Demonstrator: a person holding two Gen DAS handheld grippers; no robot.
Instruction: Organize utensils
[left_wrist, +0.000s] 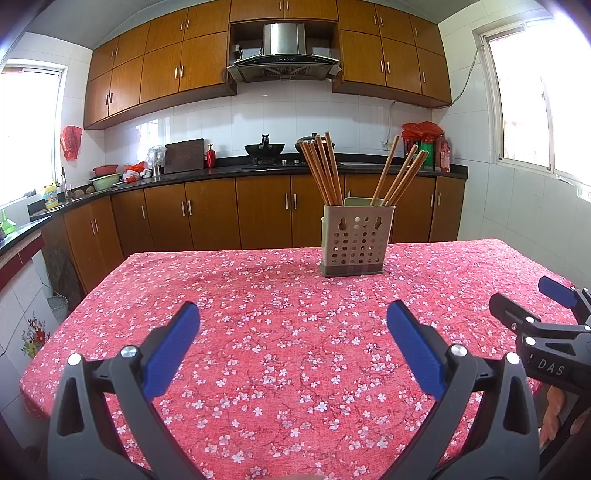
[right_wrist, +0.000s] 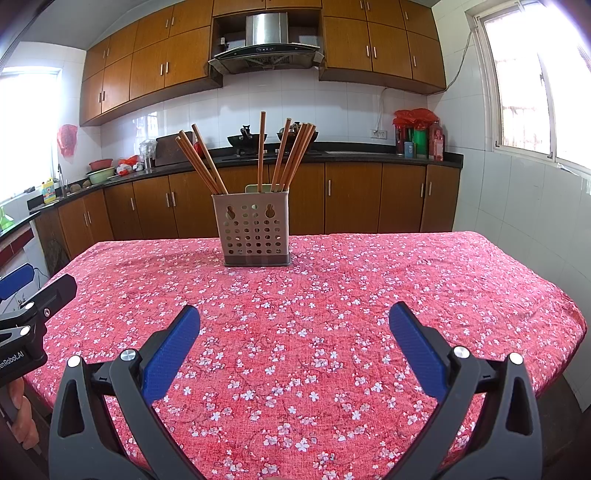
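Observation:
A beige perforated utensil holder (left_wrist: 355, 240) (right_wrist: 255, 230) stands upright near the far edge of the table, with several wooden chopsticks (left_wrist: 325, 170) (right_wrist: 291, 155) leaning out in two bunches. My left gripper (left_wrist: 293, 314) hovers open over the tablecloth, well short of the holder, nothing between its blue pads. My right gripper (right_wrist: 295, 317) is also open and empty, about the same distance from the holder. Each gripper shows at the edge of the other's view, held by a hand (left_wrist: 554, 410).
A red floral tablecloth (left_wrist: 258, 332) (right_wrist: 332, 295) covers the table, whose edges fall away left and right. Behind are a black counter (left_wrist: 258, 166) with woks, a cutting board and bottles, wooden cabinets, a range hood, and windows on both sides.

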